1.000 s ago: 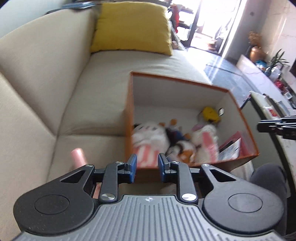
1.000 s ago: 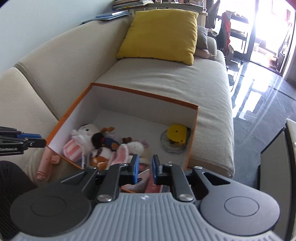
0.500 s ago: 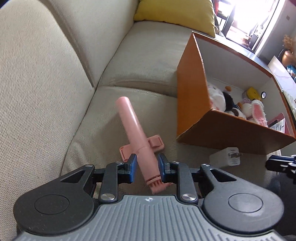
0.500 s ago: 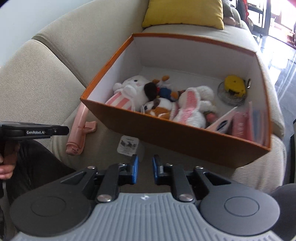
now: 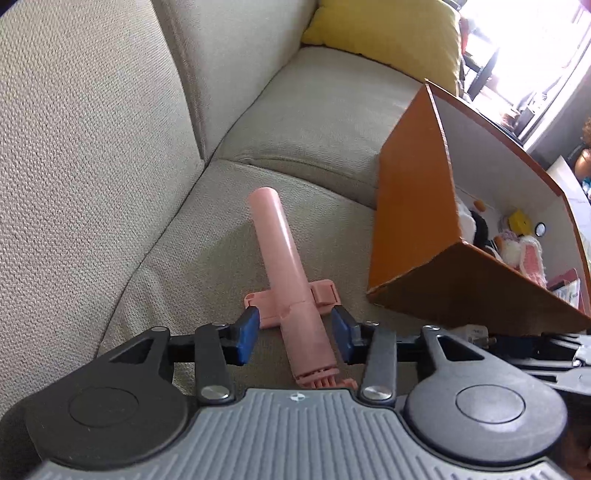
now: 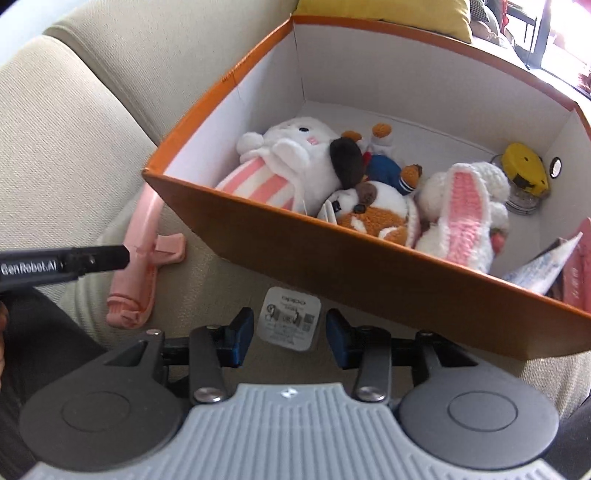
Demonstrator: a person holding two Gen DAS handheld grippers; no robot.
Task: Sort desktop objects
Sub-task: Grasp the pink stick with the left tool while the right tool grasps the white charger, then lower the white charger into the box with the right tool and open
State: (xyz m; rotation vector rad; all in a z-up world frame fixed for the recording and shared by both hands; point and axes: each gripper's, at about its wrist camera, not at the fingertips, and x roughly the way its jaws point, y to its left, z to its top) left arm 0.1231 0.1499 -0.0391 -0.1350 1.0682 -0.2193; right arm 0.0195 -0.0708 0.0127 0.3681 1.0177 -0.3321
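A pink selfie stick (image 5: 288,288) lies on the beige sofa seat, left of the orange box (image 5: 410,221). My left gripper (image 5: 295,334) is open, its blue pads on either side of the stick's lower shaft, not touching it. The stick also shows in the right wrist view (image 6: 138,258). A white charger block (image 6: 288,318) lies on the seat in front of the orange box (image 6: 369,266). My right gripper (image 6: 290,338) is open, its pads on either side of the charger.
The box holds several plush toys (image 6: 295,162), a yellow tape measure (image 6: 526,173) and booklets (image 6: 543,266). A yellow cushion (image 5: 388,33) lies at the sofa's far end. The sofa backrest (image 5: 92,129) rises on the left.
Both grippers have opened wider and moved down and closer: the left around the pink stick, the right around the white charger. A second ago both looked into the box.
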